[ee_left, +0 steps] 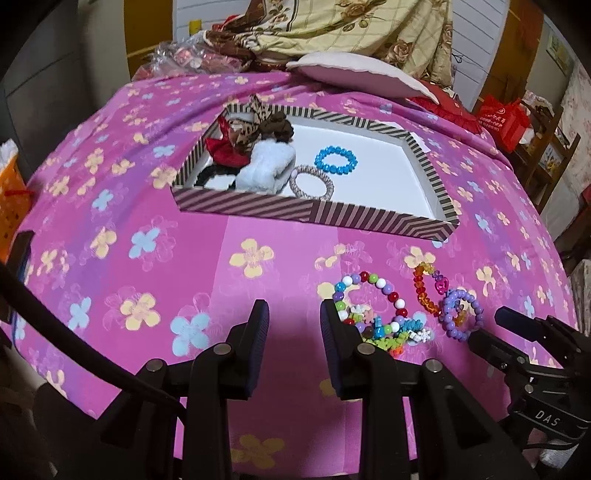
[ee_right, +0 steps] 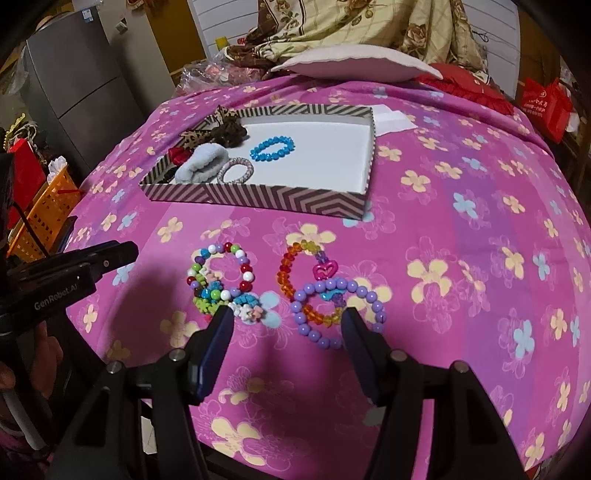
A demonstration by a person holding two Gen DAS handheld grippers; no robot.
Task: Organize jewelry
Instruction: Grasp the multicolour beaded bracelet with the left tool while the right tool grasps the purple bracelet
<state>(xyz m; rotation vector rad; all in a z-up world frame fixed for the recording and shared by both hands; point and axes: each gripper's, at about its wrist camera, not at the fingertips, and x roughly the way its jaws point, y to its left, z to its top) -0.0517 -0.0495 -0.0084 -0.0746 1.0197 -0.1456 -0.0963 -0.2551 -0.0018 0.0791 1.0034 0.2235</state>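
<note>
A shallow striped box (ee_left: 314, 216) (ee_right: 258, 195) with a white floor lies on the pink flowered bedspread. It holds a blue bead bracelet (ee_left: 336, 158) (ee_right: 273, 147), a beige spiral hair tie (ee_left: 312, 184) and several scrunchies (ee_left: 266, 166). Nearer to me lie a multicolour bead bracelet (ee_left: 382, 285) (ee_right: 246, 276), an orange bead bracelet (ee_left: 421, 291) (ee_right: 285, 273), a purple bead bracelet (ee_left: 478, 310) (ee_right: 313, 335) and small flower-bead bands (ee_left: 391, 338) (ee_right: 251, 311). My left gripper (ee_left: 293, 319) (ee_right: 110, 258) is open over bare cloth, left of the beads. My right gripper (ee_right: 288, 317) (ee_left: 495, 328) is open, its jaws either side of the purple and orange bracelets without pressing them.
A pale pillow (ee_right: 354, 64) and a heaped floral quilt (ee_right: 369, 26) lie behind the box. A white paper (ee_right: 391, 118) sticks out by the box's far right corner. An orange basket (ee_right: 44, 218) stands off the bed's left edge, a red bag (ee_right: 546, 103) off its right.
</note>
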